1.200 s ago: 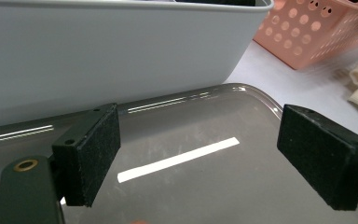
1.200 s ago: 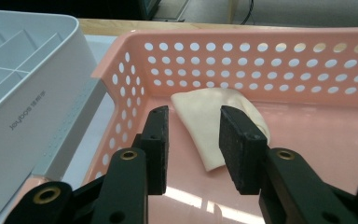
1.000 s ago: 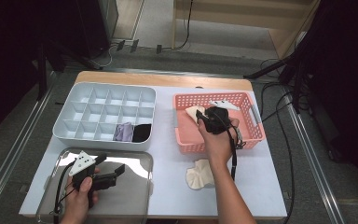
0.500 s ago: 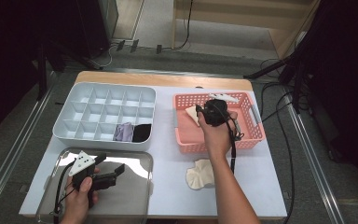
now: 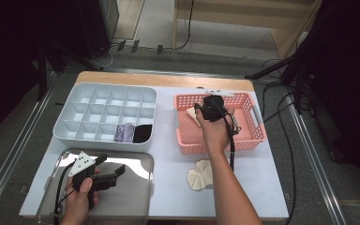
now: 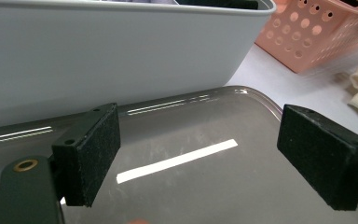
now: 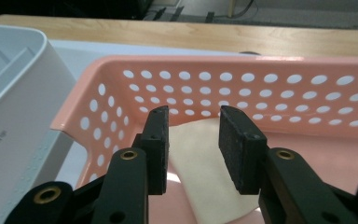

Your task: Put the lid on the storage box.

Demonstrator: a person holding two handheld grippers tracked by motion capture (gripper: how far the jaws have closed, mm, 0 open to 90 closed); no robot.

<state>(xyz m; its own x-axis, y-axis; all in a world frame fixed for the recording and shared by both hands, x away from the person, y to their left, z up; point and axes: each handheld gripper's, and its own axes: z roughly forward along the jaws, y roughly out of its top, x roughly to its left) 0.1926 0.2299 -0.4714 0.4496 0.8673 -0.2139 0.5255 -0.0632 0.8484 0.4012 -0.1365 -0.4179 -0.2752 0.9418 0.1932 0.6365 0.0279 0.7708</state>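
Right gripper (image 7: 193, 149): jaws partly spread, gripping nothing, over the cream cloth (image 7: 205, 172) inside the pink basket (image 7: 107, 74) | Left gripper (image 6: 200, 158): spread wide, empty, above the metal tray (image 6: 242, 186)

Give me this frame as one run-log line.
right gripper: open, in pink basket, over cream cloth | left gripper: open, over metal tray, holding nothing | second cream cloth: on table

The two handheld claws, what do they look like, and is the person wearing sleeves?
Both are black. The left claw carries a grey three-cornered plate with dark dots on top; the right claw trails a black cable. Their black pads look rough, on arms with brass-coloured rivets. Both forearms are bare, no sleeves.
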